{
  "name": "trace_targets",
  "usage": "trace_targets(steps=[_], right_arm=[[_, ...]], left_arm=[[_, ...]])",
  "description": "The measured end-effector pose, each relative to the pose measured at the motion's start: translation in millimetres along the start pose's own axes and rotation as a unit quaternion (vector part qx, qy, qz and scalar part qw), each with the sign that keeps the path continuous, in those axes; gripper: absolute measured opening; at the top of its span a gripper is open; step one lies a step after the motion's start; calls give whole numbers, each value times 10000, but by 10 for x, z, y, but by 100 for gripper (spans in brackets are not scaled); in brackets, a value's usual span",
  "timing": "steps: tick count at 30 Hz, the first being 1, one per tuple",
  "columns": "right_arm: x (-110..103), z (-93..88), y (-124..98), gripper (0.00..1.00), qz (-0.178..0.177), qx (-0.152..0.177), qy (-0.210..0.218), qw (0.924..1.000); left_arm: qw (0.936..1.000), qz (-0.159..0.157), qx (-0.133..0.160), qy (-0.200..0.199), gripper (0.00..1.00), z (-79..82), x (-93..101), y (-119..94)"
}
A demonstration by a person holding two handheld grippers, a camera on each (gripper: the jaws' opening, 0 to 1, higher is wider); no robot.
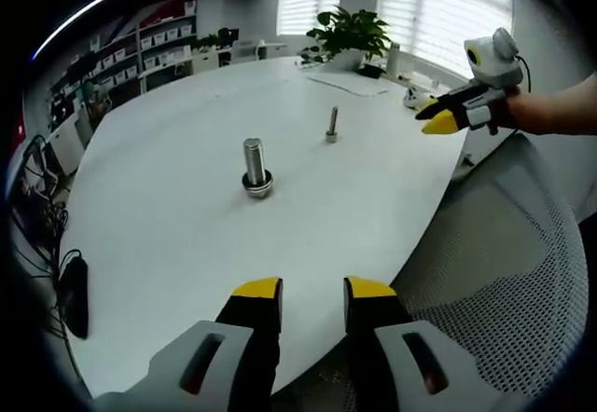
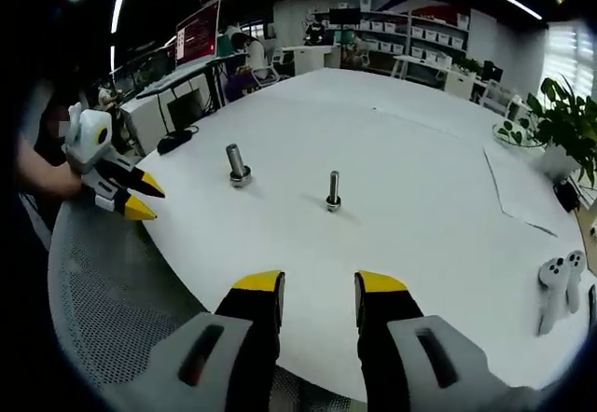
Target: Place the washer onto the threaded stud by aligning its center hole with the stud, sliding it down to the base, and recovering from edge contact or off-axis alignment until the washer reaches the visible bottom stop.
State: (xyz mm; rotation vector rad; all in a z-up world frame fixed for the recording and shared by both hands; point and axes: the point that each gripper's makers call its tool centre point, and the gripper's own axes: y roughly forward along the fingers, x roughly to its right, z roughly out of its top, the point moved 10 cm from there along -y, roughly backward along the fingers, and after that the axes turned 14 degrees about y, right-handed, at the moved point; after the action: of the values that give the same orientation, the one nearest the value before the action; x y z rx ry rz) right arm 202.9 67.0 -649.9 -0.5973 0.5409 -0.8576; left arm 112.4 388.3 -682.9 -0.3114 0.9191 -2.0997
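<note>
Right, both your grippers hang empty, jaws parted, off the tabletop (image 1: 187,244) edge. 2 upright studs stand ahead: the thick stud (image 1: 255,165) sits nearer your left gripper (image 1: 312,291), the thin stud (image 2: 333,189) nearer your right gripper (image 2: 319,286). No loose washer that I can make out.

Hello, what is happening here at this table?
A person holds a two-jaw gripper in each hand above a white table. Both the left gripper and the right gripper are open and empty. Two threaded studs stand upright on the table: a thick one and a thinner one. Neither is being touched yet.
</note>
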Motion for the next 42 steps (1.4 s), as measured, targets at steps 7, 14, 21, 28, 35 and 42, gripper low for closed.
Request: trace_targets(steps=[7, 14, 21, 28, 35, 42], right_arm=[[4, -76, -7, 32, -19, 13, 13, 10000], [-18, -138, -24, 32, -9, 71, -7, 10000], [1, -159, 0, 32, -18, 87, 17, 10000], [-7, -180, 44, 32, -76, 119, -108, 9998], [-15, -173, 51, 32, -46, 171, -135, 9998], [-20, -200, 73, 32, -37, 101, -184, 9998]], left_arm=[[10000, 4, -6, -3, 25, -5, -4, 8], [10000, 1, -20, 14, 25, -6, 3, 4], [10000, 0, -3, 18, 25, -1, -2, 3], [10000, -19, 5, 9, 25, -4, -5, 9], [10000, -40, -37, -9, 25, -12, -9, 14], [10000, -42, -57, 4, 26, -13, 0, 12]])
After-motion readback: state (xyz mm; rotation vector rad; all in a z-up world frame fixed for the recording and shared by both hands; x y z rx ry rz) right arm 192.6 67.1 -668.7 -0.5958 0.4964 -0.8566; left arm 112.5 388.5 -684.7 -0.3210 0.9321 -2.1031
